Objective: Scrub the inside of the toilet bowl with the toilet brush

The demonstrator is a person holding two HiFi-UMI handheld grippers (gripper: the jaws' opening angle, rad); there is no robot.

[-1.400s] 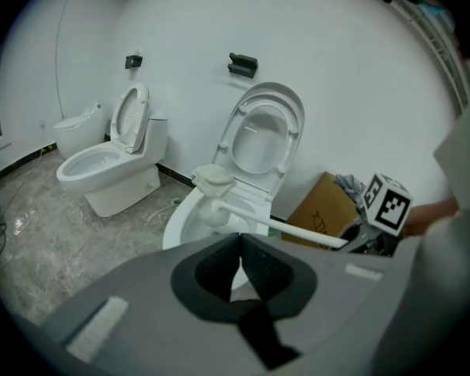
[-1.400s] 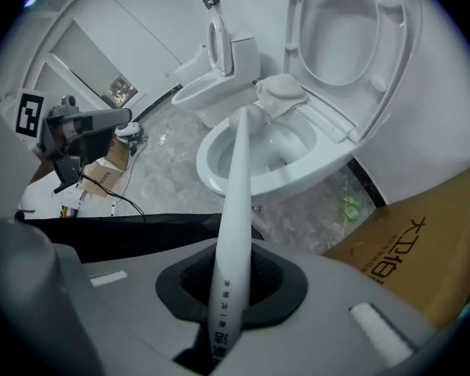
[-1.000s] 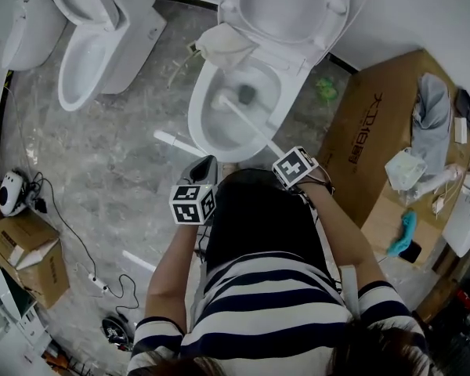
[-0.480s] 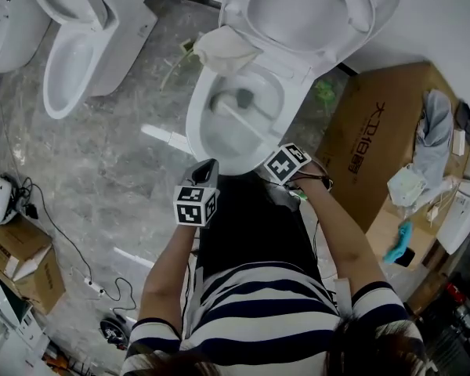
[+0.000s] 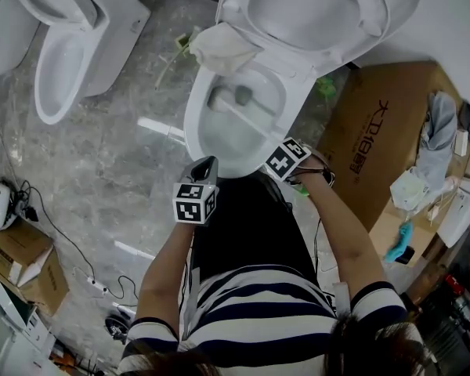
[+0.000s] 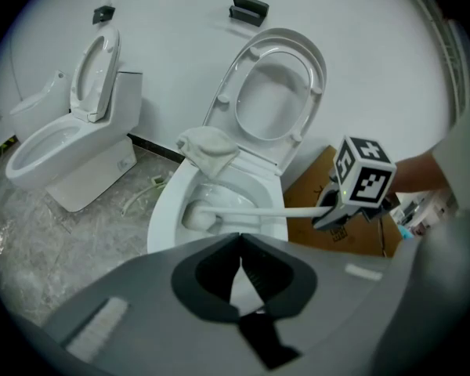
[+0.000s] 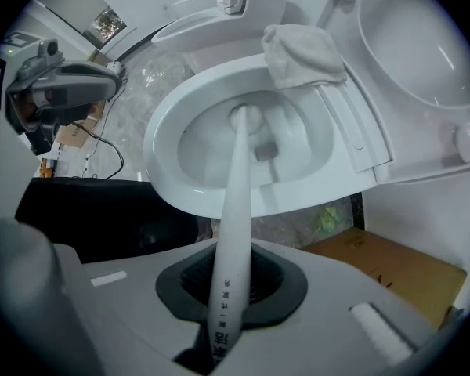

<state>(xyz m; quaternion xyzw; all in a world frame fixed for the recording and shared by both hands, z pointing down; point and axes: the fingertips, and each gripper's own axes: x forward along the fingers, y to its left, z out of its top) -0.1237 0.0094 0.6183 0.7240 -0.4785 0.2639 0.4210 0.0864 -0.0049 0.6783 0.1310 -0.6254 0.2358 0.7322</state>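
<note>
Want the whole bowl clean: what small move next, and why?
Probably sweep the white long-handled toilet brush sideways along the wall of the white ceramic toilet bowl: the right hand-held gripper is shut on its handle, and its head sits low inside.

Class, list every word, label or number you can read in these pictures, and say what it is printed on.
On the cardboard box: large dark characters, sideways, too indistinct to quote.
On the toilet brush handle: small dark characters, too blurred to read.
On the left gripper and right gripper: square marker patterns only, no words.
</note>
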